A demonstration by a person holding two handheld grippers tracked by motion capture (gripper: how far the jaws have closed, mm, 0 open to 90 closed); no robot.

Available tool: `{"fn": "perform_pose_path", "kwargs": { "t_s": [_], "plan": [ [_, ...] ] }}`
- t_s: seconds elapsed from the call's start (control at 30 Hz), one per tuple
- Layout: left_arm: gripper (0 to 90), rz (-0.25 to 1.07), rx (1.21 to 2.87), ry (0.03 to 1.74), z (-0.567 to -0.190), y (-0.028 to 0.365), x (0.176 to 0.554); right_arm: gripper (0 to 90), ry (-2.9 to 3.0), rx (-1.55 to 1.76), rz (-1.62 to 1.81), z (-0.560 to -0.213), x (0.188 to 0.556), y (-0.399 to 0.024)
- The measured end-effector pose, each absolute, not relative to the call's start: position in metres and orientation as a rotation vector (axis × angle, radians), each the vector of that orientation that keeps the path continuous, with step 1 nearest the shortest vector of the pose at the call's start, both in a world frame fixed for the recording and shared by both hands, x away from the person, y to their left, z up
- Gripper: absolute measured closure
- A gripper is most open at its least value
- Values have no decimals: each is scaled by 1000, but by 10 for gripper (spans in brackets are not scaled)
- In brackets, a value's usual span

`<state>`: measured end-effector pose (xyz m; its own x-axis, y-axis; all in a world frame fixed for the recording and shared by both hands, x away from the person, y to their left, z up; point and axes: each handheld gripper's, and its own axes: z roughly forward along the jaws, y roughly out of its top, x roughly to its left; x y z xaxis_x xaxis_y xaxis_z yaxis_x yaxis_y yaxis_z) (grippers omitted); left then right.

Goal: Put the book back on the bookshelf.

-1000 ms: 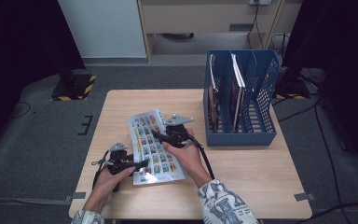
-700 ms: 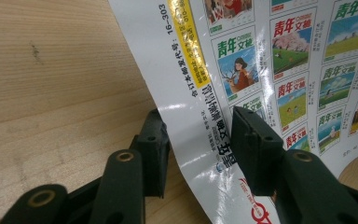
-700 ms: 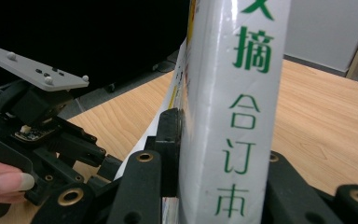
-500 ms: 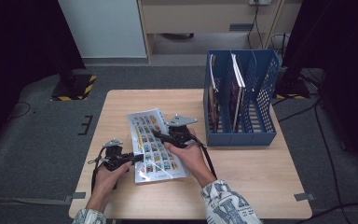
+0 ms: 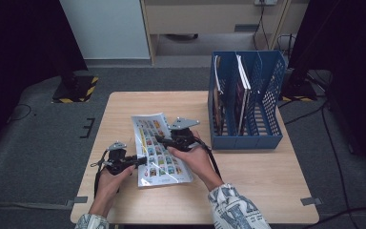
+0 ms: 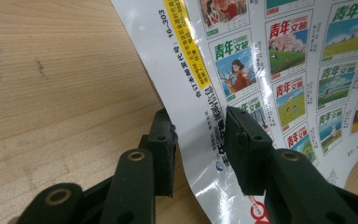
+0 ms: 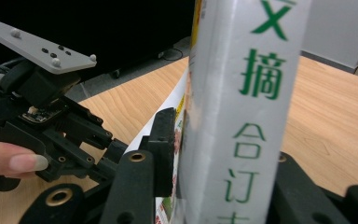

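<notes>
A thick magazine with a grid of small colour pictures on its cover lies on the wooden table, left of centre. My left gripper has just been closing and is shut on the magazine's near left edge. In the left gripper view that glossy cover edge curves up between the two pads of the left gripper. My right gripper reaches over the magazine's middle. Its jaws have just been opening, with the white spine printed in green standing between them. One pad still lies against the cover.
A blue mesh file rack stands on the table's right half, with several upright books in it. Bare wood lies in front of the rack and along the table's far edge. Grey floor surrounds the table.
The left hand has slid a little to the left along the magazine's near edge, and the magazine has shifted slightly with it. The right hand has stayed in place.
</notes>
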<state>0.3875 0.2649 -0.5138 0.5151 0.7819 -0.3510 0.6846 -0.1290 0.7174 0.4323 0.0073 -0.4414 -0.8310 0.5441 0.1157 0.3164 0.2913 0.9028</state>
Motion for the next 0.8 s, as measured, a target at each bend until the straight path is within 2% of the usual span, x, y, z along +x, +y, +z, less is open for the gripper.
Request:
{"fn": "perform_pose_path", "kwargs": {
  "t_s": [0.1,0.2,0.57,0.8],
  "plan": [
    [639,138,1860,1216,-514,265,388,667,2345,807,1551,-443,433,8],
    [640,142,1859,1218,-513,265,388,715,2345,824,1539,-442,435,7],
    [647,159,1855,1221,-511,265,388,716,2326,829,1552,-441,436,7],
    [686,249,1815,1216,-502,269,387,718,2292,805,1609,-435,436,3]
  ]
}}
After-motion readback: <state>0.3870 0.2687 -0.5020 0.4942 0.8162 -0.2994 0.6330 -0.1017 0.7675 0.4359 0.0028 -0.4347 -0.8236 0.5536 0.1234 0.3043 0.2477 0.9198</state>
